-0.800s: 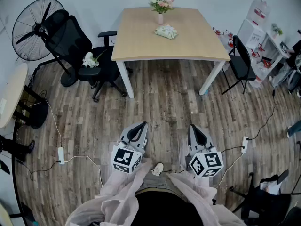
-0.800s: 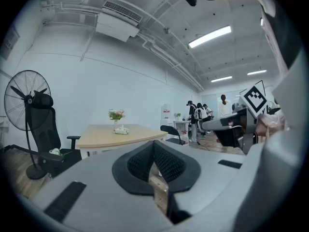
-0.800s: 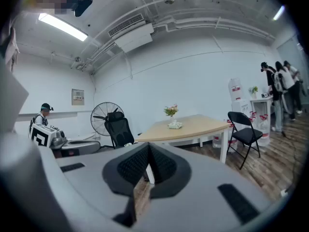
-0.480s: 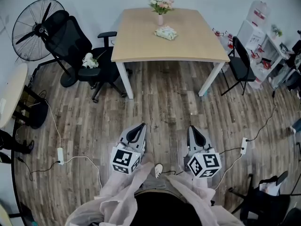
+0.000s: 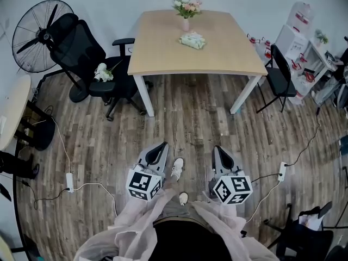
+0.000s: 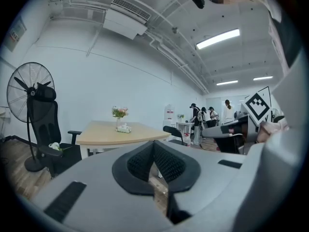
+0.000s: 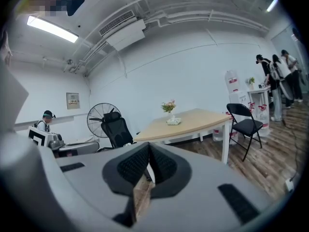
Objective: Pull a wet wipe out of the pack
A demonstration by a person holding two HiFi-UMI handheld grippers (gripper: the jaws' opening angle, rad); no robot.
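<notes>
The wet wipe pack (image 5: pixel 192 38) lies on the far wooden table (image 5: pixel 163 53), in front of a flower vase (image 5: pixel 186 22). It also shows small in the left gripper view, pack (image 6: pixel 123 128), and in the right gripper view, pack (image 7: pixel 174 122). Both grippers are held over the floor, far short of the table. My left gripper (image 5: pixel 160 149) is shut with nothing between its jaws. My right gripper (image 5: pixel 219 151) is shut and empty too. Both point toward the table.
A black office chair (image 5: pixel 92 58) and a standing fan (image 5: pixel 38 29) are left of the table. A black folding chair (image 5: pixel 278 72) and white shelves (image 5: pixel 296 37) stand to its right. Cables and power strips (image 5: pixel 69 179) lie on the wood floor. A shoe (image 5: pixel 177 167) steps between the grippers.
The view has shifted slightly toward the table. A shoe has stepped forward between the grippers. Both grippers stay shut and level.
</notes>
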